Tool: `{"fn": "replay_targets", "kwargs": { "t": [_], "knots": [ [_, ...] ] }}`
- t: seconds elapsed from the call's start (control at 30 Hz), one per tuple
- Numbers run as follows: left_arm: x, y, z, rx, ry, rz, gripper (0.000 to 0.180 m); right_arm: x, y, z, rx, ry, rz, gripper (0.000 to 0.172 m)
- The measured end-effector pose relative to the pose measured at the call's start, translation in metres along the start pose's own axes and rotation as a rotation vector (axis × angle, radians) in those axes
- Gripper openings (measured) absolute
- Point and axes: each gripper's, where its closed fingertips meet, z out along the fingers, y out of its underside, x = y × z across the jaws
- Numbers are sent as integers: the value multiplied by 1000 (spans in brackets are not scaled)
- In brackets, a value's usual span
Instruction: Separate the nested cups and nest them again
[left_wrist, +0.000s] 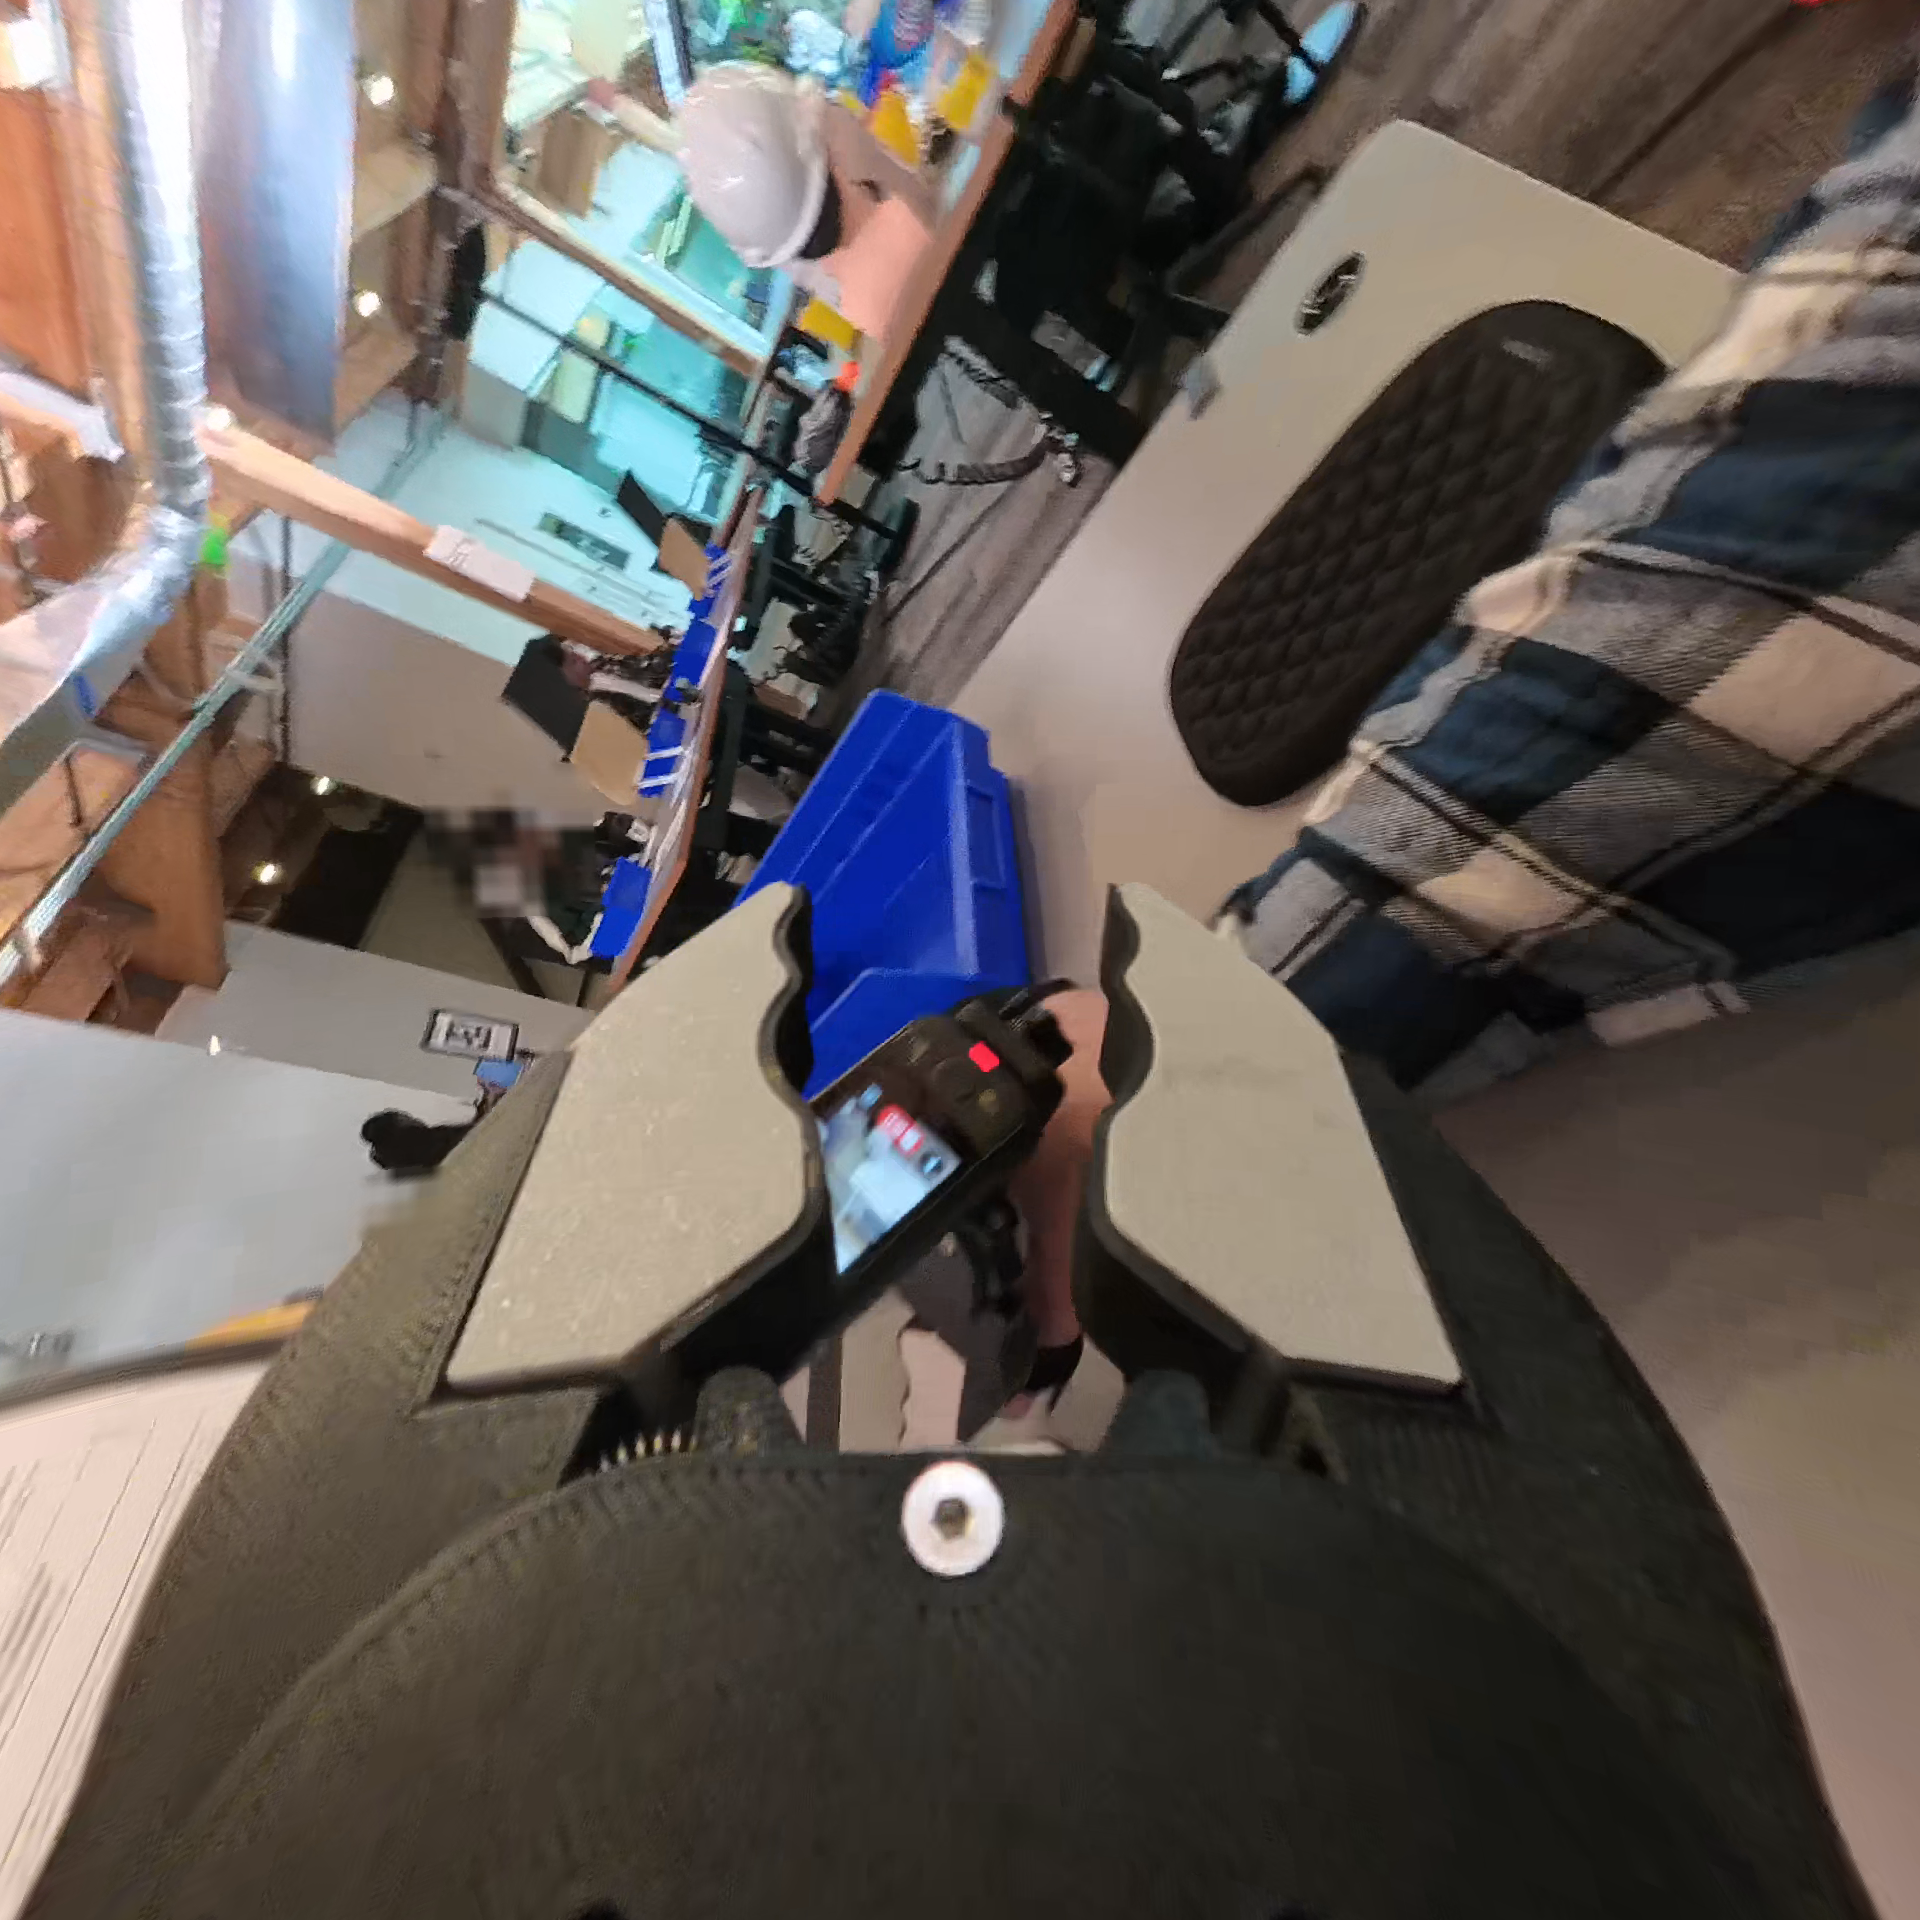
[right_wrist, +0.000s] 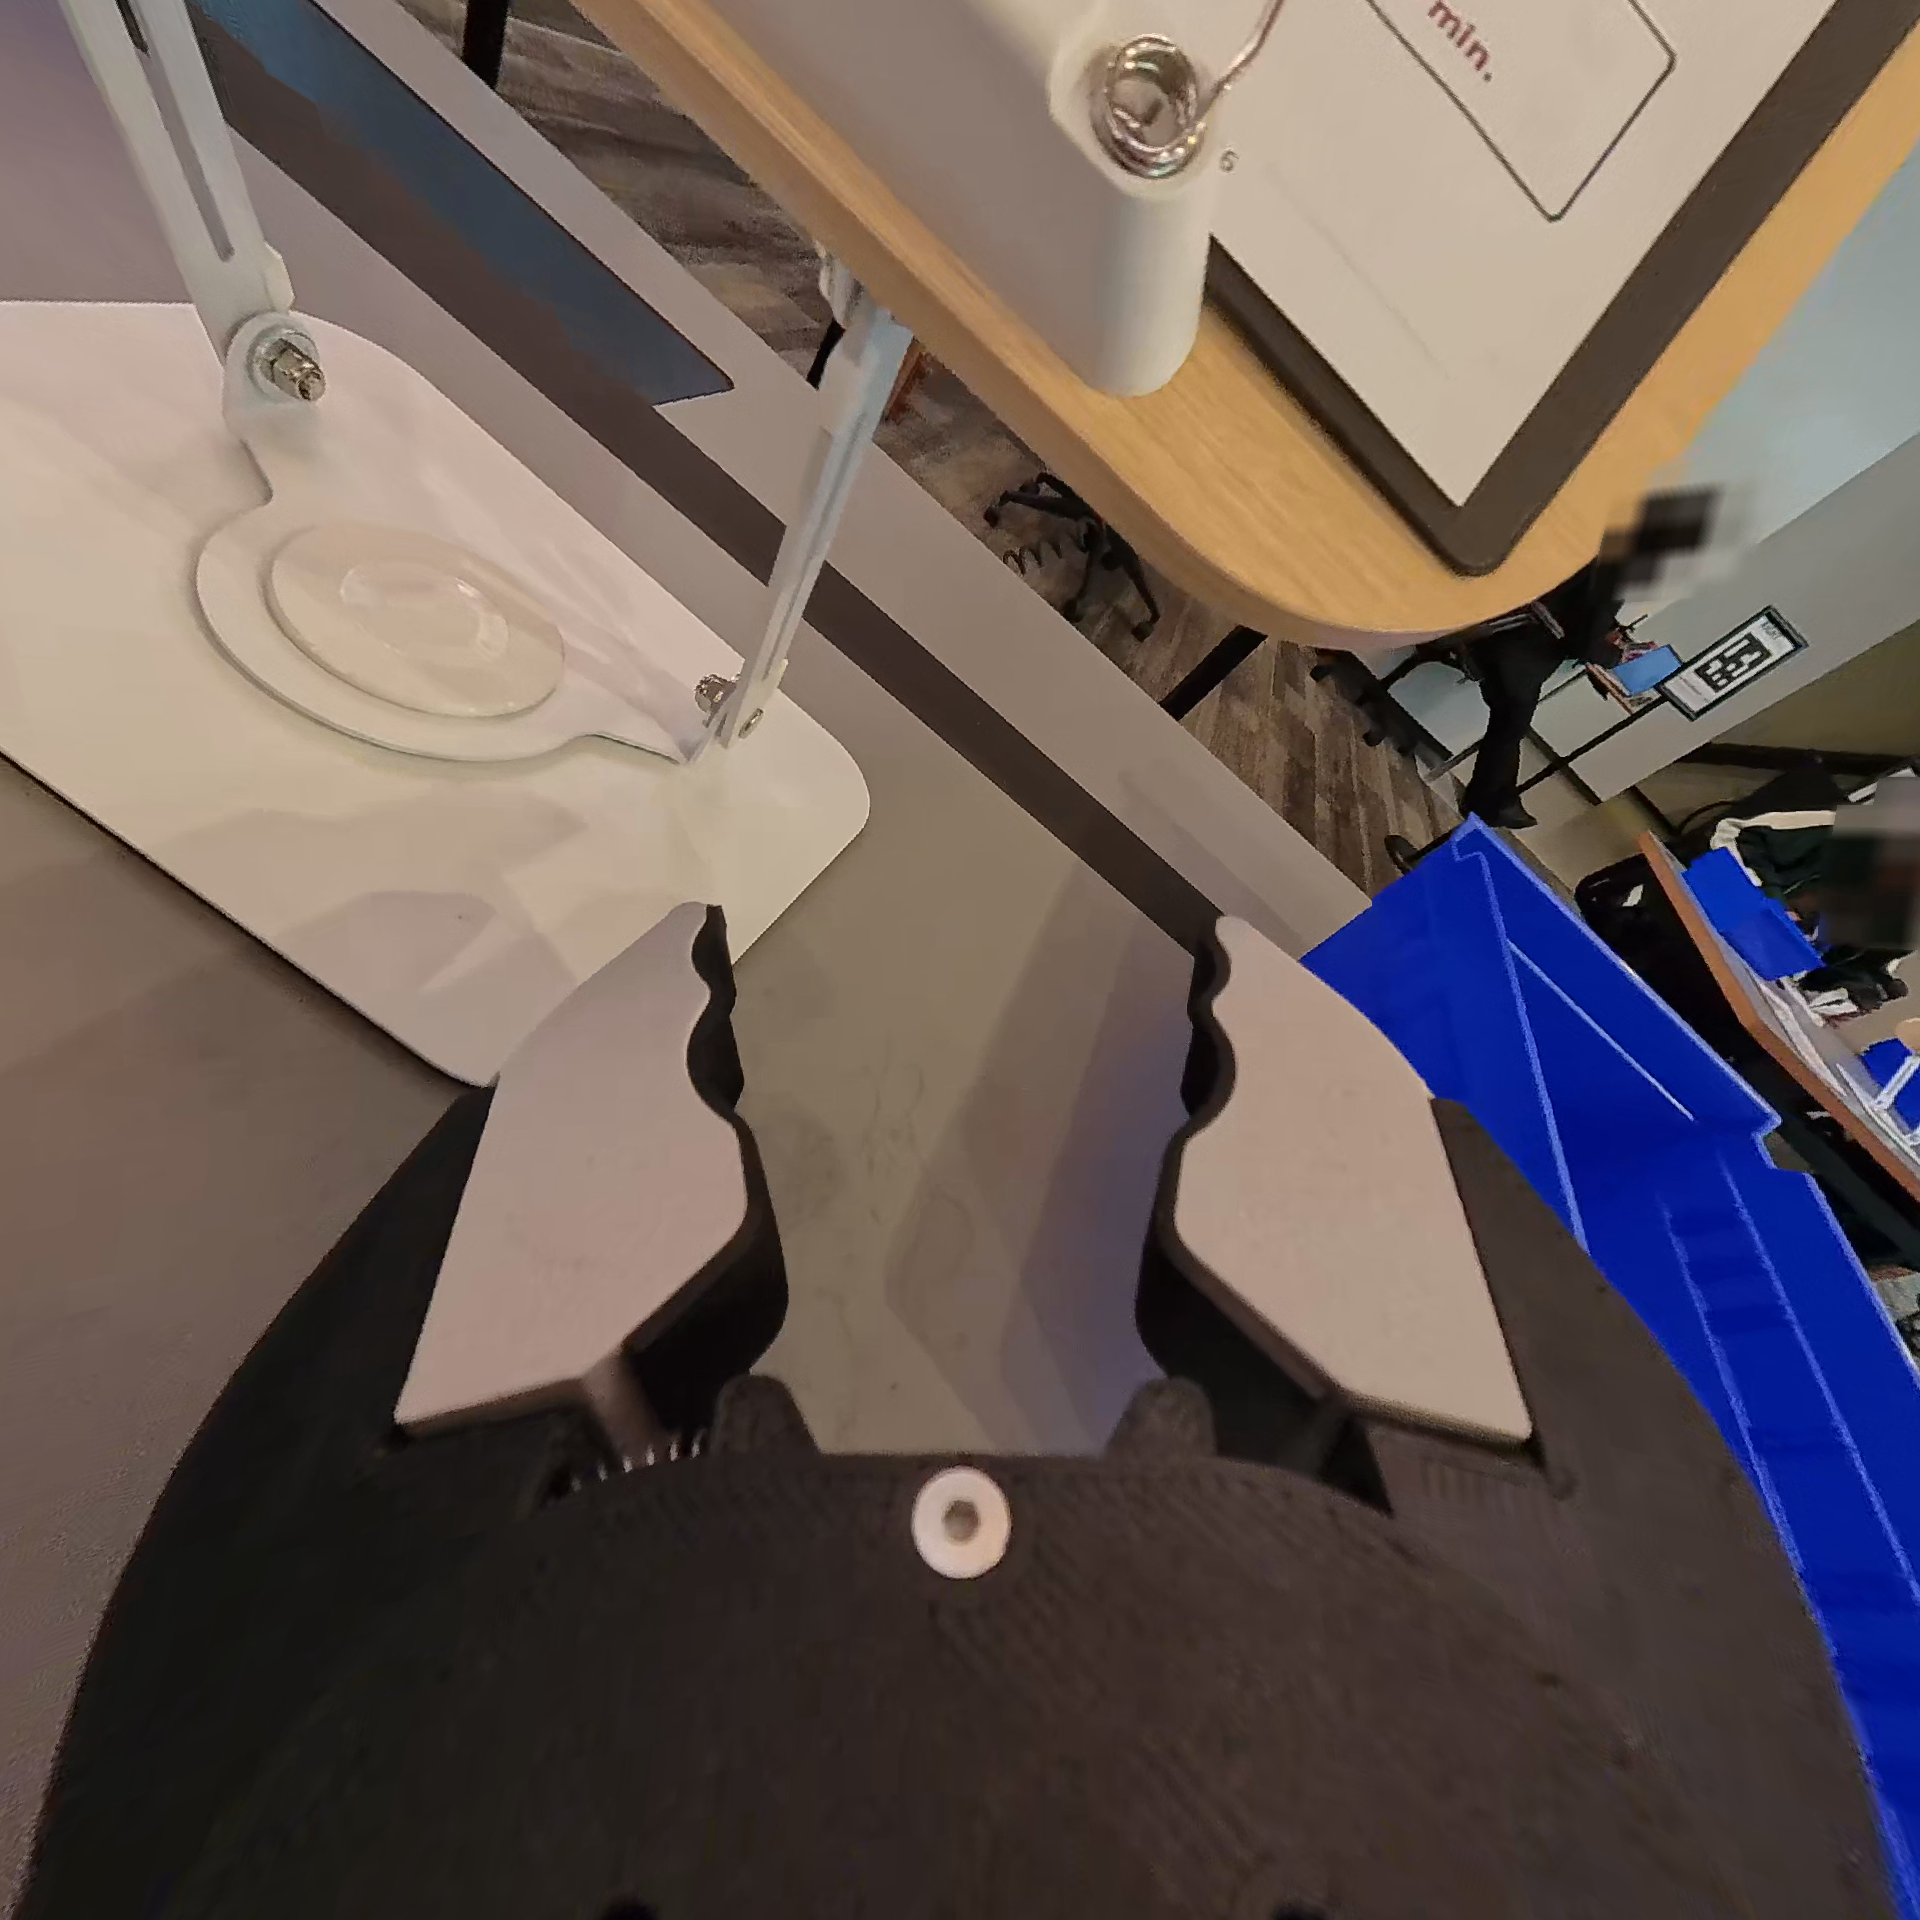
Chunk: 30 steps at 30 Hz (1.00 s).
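Observation:
No cups show in either view. My left gripper (left_wrist: 956, 914) is open, with nothing pressed between its pads; the view is steeply tilted. Beyond its fingers I see a black camera unit with a lit screen and a red button (left_wrist: 935, 1132), with a hand by it, and a blue bin (left_wrist: 904, 873) on the pale table (left_wrist: 1122, 582). My right gripper (right_wrist: 964, 935) is open wide and empty over the bare grey table top (right_wrist: 935, 1143). The blue bin (right_wrist: 1662, 1195) stands just to its right.
A white stand base with a clear disc and two metal struts (right_wrist: 416, 831) lies left of the right gripper. A wooden board with a white clip (right_wrist: 1143, 364) hangs above. A plaid sleeve (left_wrist: 1610, 727) and a black quilted pad (left_wrist: 1392, 540) are at the left view's right. The gap from one gripper's tips to the other's is roughly 25 cm.

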Motion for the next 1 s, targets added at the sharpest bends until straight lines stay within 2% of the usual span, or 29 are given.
{"fn": "replay_targets", "kwargs": {
  "t": [0.1,0.23,0.37,0.5,0.6,0.73,0.9,1.0],
  "knots": [
    [-25,16,-22,-20,-88,-101,56,4,1,-1,3,8,17,86],
    [-48,56,-55,-92,-229,-229,65,5,2,0,5,7,44,88],
    [-70,107,-97,-160,-445,-398,88,12,5,1,16,10,126,92],
    [-87,179,-141,-250,-683,-650,126,25,9,1,41,27,245,98],
    [-89,237,-175,-343,-874,-814,132,32,14,2,42,34,313,101],
    [-82,289,-215,-491,-1070,-892,133,32,18,4,36,22,351,101],
    [-60,339,-240,-652,-1134,-997,138,26,20,8,24,4,344,101],
    [-53,355,-247,-709,-1144,-1022,140,26,23,9,16,-3,357,101]
  ]
}}
